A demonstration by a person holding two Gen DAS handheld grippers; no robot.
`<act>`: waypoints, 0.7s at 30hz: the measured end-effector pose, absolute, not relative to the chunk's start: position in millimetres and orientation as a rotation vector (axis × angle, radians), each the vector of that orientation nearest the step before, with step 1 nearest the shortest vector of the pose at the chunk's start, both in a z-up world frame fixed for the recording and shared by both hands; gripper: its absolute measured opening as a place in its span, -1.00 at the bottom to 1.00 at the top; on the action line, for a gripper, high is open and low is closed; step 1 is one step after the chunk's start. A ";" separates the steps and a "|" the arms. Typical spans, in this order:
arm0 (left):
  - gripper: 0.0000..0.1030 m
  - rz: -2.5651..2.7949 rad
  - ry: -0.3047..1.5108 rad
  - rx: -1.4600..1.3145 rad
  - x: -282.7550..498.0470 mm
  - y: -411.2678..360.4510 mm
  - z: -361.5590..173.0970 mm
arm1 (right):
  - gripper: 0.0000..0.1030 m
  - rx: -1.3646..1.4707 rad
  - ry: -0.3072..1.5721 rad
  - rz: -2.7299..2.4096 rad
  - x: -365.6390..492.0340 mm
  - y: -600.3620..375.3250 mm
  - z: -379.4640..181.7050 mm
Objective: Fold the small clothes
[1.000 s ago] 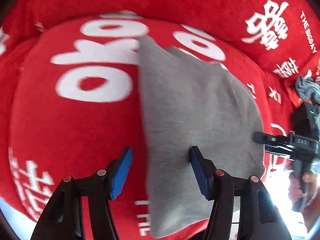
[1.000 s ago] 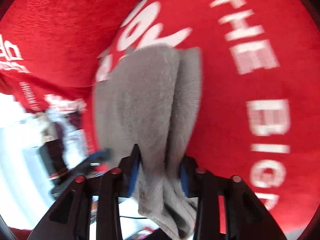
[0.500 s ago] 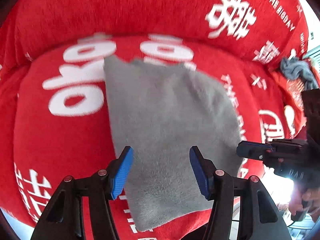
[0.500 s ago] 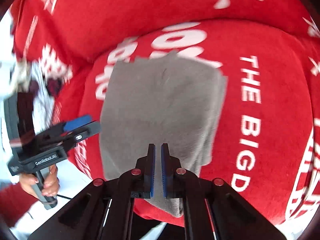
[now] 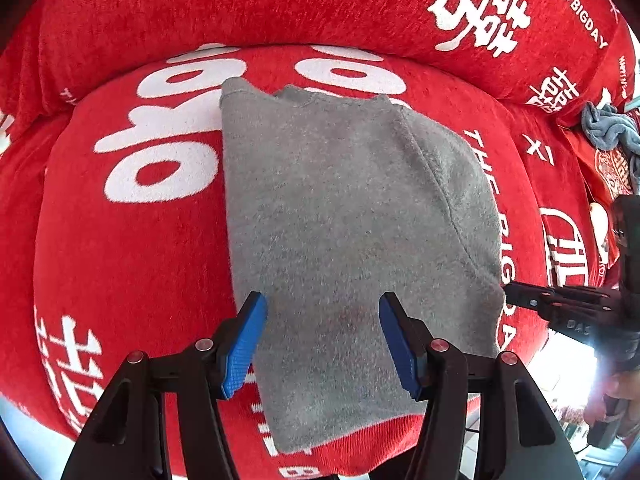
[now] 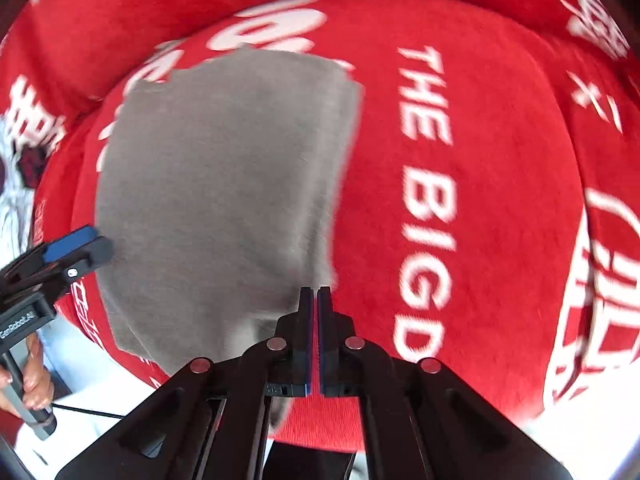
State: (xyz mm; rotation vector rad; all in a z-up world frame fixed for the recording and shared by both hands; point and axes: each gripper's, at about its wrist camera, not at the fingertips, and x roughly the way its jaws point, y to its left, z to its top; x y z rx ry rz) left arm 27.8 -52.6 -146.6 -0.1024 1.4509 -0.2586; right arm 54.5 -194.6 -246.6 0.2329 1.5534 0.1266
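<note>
The grey garment (image 5: pixel 340 220) lies flat and folded on the red cushion (image 5: pixel 120 248), reaching from the white lettering near the cushion's back edge down to its front edge, where the lower hem hangs slightly over. A folded layer forms a ridge along the garment's right side, next to the white "THE BIG DAY" print. The left gripper (image 5: pixel 322 338) hovers over the garment's near part with its blue-padded fingers (image 5: pixel 245 344) spread wide apart, holding nothing. The right gripper (image 6: pixel 315 334) sits at the garment's right front corner with its jaws pressed almost together and no cloth between them; in the left wrist view its black tip (image 5: pixel 560 304) shows just beside the garment's right edge. Seen from the right wrist camera, the left gripper (image 6: pixel 72 248) appears at the garment's left edge, a hand (image 6: pixel 28 380) gripping its handle. A crumpled blue-grey cloth (image 5: pixel 608 132) lies well apart near the cushion's far right corner.
</note>
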 end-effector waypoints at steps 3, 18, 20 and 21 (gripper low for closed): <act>0.17 -0.229 1.466 -0.091 22.2 -51.7 -139.5 | -0.96 0.286 1.553 0.098 44.9 -198.9 -234.2; 1.00 -0.130 1.505 -0.045 -5.0 -45.8 -91.9 | 0.50 0.299 1.512 0.076 22.7 -160.6 -166.4; 1.00 -0.110 1.510 -0.038 -7.2 -42.4 -84.8 | 0.51 0.278 1.505 0.076 21.8 -153.6 -157.7; 1.00 -0.102 1.512 -0.036 -8.2 -40.7 -82.1 | 0.57 0.264 1.497 0.073 21.2 -150.0 -153.0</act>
